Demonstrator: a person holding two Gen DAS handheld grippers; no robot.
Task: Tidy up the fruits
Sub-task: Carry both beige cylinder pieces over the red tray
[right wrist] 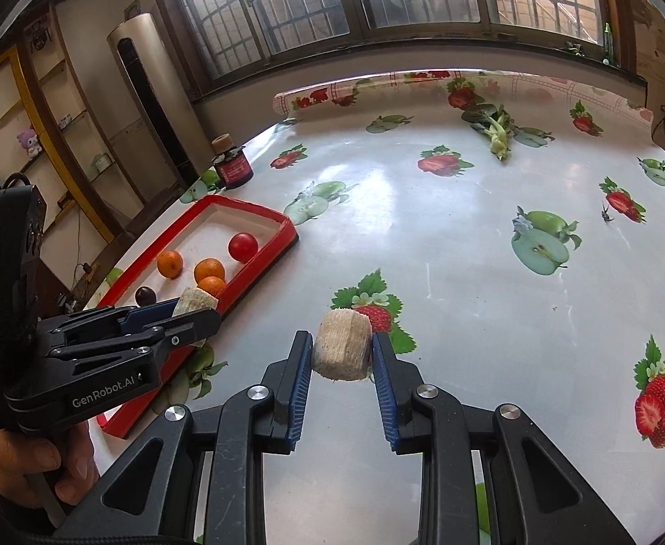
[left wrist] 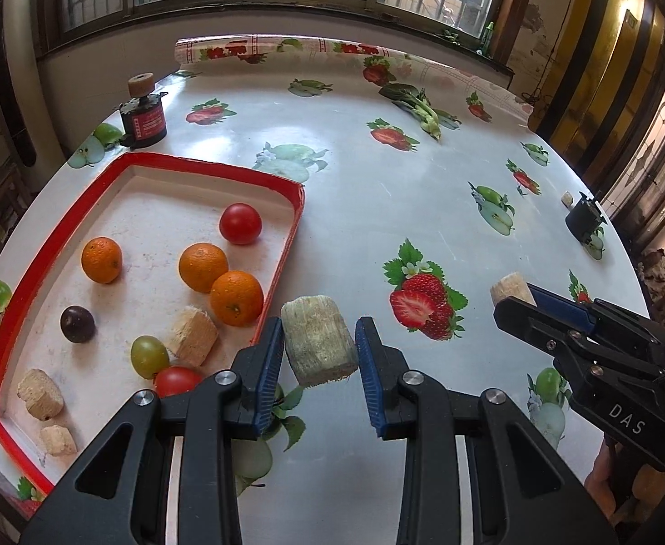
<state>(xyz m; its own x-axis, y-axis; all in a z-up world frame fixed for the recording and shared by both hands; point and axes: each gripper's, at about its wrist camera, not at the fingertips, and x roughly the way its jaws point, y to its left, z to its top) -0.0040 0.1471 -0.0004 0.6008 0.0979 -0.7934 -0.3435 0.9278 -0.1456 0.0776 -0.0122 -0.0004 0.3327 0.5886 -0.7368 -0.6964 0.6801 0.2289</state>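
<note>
My left gripper (left wrist: 319, 347) is shut on a pale sugarcane chunk (left wrist: 319, 345), held above the table just right of the red tray (left wrist: 287, 245). The tray holds three oranges (left wrist: 203, 267), two tomatoes (left wrist: 240, 222), a dark plum (left wrist: 77, 323), a green grape (left wrist: 149, 355) and several more sugarcane chunks (left wrist: 192, 336). My right gripper (right wrist: 342, 354) is shut on another sugarcane chunk (right wrist: 342, 350) over the printed tablecloth; in the left wrist view the right gripper (left wrist: 521, 295) shows at the right with its chunk (left wrist: 507, 287). In the right wrist view the left gripper (right wrist: 196, 306) hangs near the tray's (right wrist: 260, 263) corner.
A dark jar with a cork lid (left wrist: 142, 116) stands behind the tray. A green leafy vegetable (left wrist: 416, 106) lies at the far side of the table. A small black object (left wrist: 583, 220) sits near the right edge. A hand (right wrist: 28, 463) grips the left tool.
</note>
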